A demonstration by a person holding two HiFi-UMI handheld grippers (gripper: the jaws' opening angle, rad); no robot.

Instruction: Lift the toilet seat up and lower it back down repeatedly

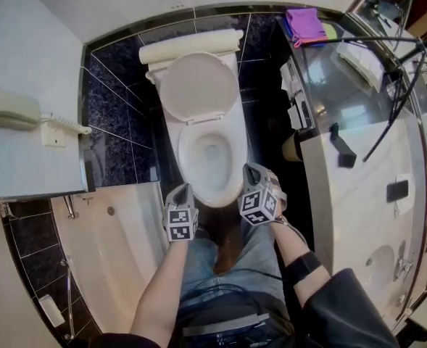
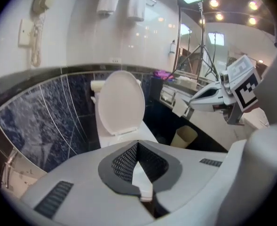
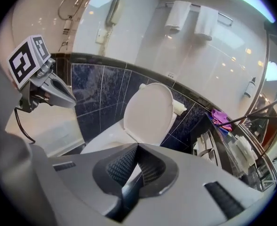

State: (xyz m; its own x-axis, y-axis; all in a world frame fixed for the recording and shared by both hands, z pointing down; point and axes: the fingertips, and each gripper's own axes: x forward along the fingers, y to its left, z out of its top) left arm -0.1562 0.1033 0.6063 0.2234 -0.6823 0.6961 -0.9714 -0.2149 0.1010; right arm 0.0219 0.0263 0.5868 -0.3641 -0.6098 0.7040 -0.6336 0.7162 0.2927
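Toilet seat [image 1: 199,85] stands upright, upper centre! Left gripper [image 1: 185,189] and right gripper [image 1: 249,169] hover below it, jaws pressed together, empty. Lowering looks next: reach forward, ease it down.

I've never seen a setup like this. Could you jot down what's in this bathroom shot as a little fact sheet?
Place: bathroom, seen from above
Toilet lid: up, leaning back toward the tank
Seat: appears to lie down on the bowl
Left gripper: jaws shut, empty, by the bowl's front left
Right gripper: jaws shut, empty, by the bowl's front right
On the tank: rolled white towel
Left wall: phone
Counter at right: purple cloth
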